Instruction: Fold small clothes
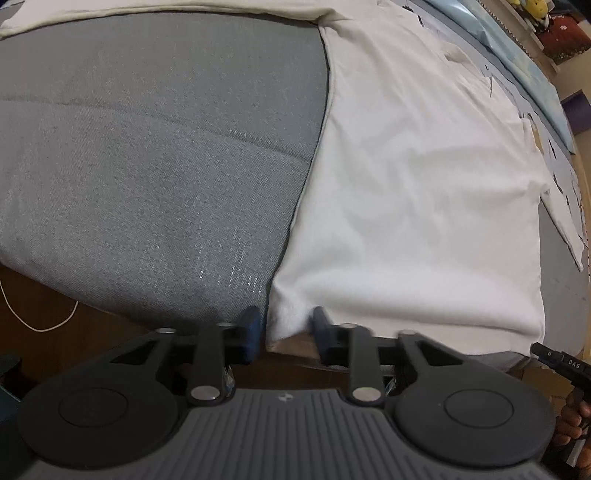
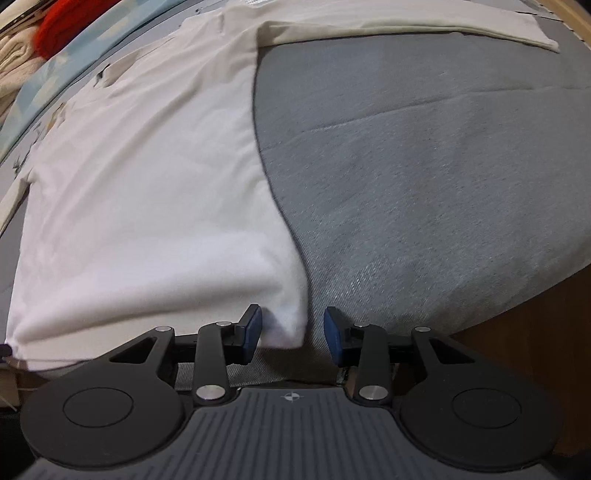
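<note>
A white garment [image 1: 417,192] lies flat on a grey fabric surface [image 1: 147,166], its hem at the near edge. In the left wrist view my left gripper [image 1: 284,332] is open, with the garment's near left corner between its blue pads. In the right wrist view the same garment [image 2: 147,192] fills the left half. My right gripper [image 2: 293,334] is open, with the garment's near right corner between its pads, closer to the left pad [image 2: 253,328].
A cream cloth [image 1: 159,9] lies along the far edge of the grey surface [image 2: 424,177]. A light blue patterned cover [image 1: 532,70] and a shelf lie beyond the garment. Red and beige folded cloths [image 2: 55,22] sit far left. Wooden floor [image 2: 524,339] lies below the edge.
</note>
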Demonstrator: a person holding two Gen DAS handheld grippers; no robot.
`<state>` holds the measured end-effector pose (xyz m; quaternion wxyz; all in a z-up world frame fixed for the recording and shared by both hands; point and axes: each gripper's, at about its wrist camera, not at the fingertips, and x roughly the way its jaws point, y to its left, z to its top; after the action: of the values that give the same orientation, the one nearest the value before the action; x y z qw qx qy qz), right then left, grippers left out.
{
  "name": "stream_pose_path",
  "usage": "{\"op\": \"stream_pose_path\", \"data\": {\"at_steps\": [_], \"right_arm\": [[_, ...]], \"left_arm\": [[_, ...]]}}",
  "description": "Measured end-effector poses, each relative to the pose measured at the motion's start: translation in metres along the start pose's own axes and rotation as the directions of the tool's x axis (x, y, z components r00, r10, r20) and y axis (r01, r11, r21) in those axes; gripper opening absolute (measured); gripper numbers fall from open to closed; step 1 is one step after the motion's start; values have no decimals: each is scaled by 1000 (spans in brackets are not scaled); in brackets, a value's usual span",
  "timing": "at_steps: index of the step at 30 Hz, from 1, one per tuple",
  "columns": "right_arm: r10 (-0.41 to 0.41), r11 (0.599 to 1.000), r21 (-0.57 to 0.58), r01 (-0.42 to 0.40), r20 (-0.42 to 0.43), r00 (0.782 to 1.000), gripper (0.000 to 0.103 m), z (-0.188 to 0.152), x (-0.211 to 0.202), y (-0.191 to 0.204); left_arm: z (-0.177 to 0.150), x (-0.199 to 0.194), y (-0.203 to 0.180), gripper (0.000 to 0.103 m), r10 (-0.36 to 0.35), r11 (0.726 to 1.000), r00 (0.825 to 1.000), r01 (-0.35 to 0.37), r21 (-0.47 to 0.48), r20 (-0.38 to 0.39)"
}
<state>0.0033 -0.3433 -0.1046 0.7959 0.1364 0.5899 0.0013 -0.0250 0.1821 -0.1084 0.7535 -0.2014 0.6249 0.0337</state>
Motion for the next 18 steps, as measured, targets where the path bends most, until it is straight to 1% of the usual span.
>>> {"op": "stream_pose_path", "data": {"at_steps": [1, 2, 3, 4, 5, 6, 8, 9, 10, 11, 12, 13, 14, 15, 16, 17, 18], "right_arm": [[5, 1000, -9, -5, 0, 1000, 24, 0, 0, 0], [17, 1000, -14, -17, 2, 1000, 6, 0, -2, 0], [32, 999, -7, -32, 11, 999, 5, 2, -6, -2], [59, 998, 13, -59, 34, 998, 4, 4, -15, -4], [106, 993, 51, -109, 71, 992, 3, 8, -28, -10], [158, 981, 90, -169, 116, 980, 3, 12, -42, -16], [251, 945, 157, -286, 212, 945, 3, 18, -72, -32], [275, 928, 184, -323, 243, 930, 3, 19, -82, -41], [279, 919, 211, -333, 248, 928, 3, 19, -85, -49], [263, 918, 240, -315, 225, 938, 3, 18, -81, -55], [235, 926, 258, -275, 174, 956, 3, 18, -72, -59], [200, 940, 260, -223, 112, 973, 3, 16, -60, -58], [148, 960, 237, -152, 33, 988, 4, 14, -45, -55], [89, 975, 207, -83, -17, 996, 4, 12, -36, -51], [11, 985, 174, -4, -44, 999, 5, 9, -28, -46], [-65, 988, 140, 71, -41, 997, 8, 7, -24, -42], [-117, 987, 112, 119, -21, 993, 8, 7, -24, -38]], "left_arm": [[-1, -2, 0, 7, -2, 1000, 1000, 2, 10, 6], [-1, -8, -1, 7, -5, 1000, 1000, 4, 22, 23], [-2, -15, -2, 7, -19, 999, 999, 18, 27, 44], [-3, -26, -1, 6, -54, 998, 996, 52, 26, 73], [-4, -36, -1, 6, -80, 997, 992, 77, 32, 103], [-6, -46, -1, 6, -99, 995, 986, 94, 42, 132], [-11, -55, 3, 6, -116, 993, 982, 112, 40, 148], [-12, -54, 4, 6, -107, 994, 984, 102, 46, 142], [-13, -49, 4, 6, -87, 995, 988, 81, 55, 126], [-13, -42, 3, 6, -62, 996, 993, 55, 68, 101], [-12, -33, 0, 6, -24, 996, 997, 18, 89, 68], [-12, -27, -4, 6, 20, 994, 999, -25, 110, 46], [-10, -23, -3, 7, 63, 990, 997, -68, 123, 42], [-8, -20, -3, 8, 84, 988, 995, -89, 123, 48], [-6, -20, -4, 9, 79, 990, 995, -86, 115, 59], [-6, -22, -5, 10, 57, 992, 996, -65, 112, 70], [-6, -22, -9, 11, 32, 992, 996, -41, 117, 79]]}}
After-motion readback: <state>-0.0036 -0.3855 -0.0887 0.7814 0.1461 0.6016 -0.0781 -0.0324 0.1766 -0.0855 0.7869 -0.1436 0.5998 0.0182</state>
